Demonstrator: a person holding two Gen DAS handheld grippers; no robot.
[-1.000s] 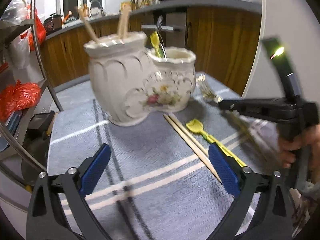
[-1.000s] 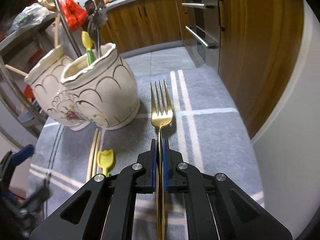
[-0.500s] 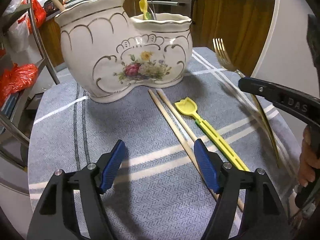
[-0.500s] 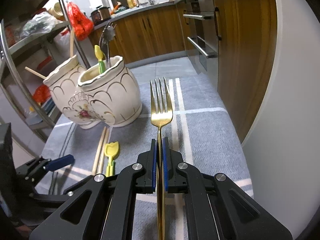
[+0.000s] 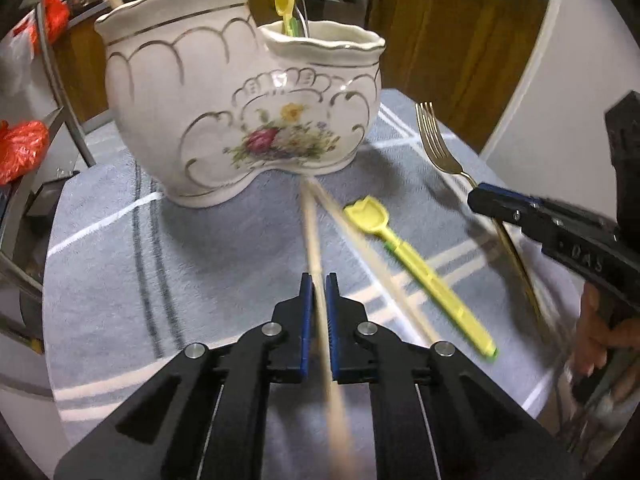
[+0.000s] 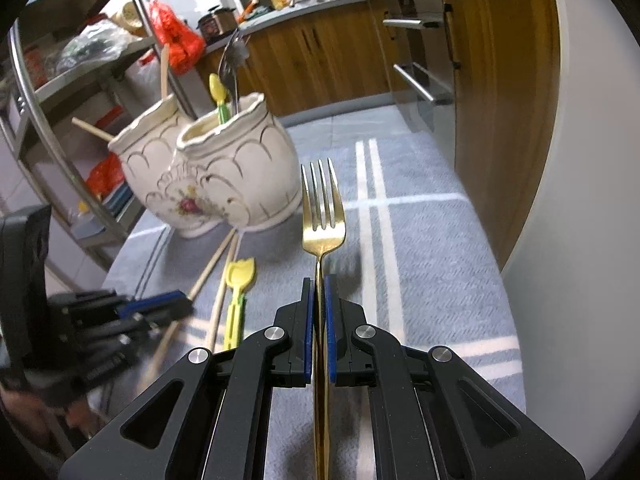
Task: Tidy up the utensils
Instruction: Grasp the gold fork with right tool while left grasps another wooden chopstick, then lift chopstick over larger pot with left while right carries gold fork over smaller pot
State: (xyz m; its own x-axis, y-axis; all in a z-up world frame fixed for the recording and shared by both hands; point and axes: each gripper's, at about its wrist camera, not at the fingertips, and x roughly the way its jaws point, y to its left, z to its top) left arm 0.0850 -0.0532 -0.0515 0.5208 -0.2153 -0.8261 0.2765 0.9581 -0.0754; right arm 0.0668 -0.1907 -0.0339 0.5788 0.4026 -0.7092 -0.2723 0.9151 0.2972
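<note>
On the grey striped worktop (image 5: 120, 264), the left claw (image 5: 319, 280) clenches a pale wooden chopstick (image 5: 311, 232) pointing toward the cream floral ceramic holder (image 5: 224, 120), while the right claw (image 6: 319, 284) grips a gold metal fork (image 6: 322, 216), tines forward.

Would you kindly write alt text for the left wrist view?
The left tongs are shut on a pale wooden chopstick above a grey striped cloth, before a cream floral ceramic utensil holder; a second chopstick and a yellow plastic fork lie alongside.
</note>
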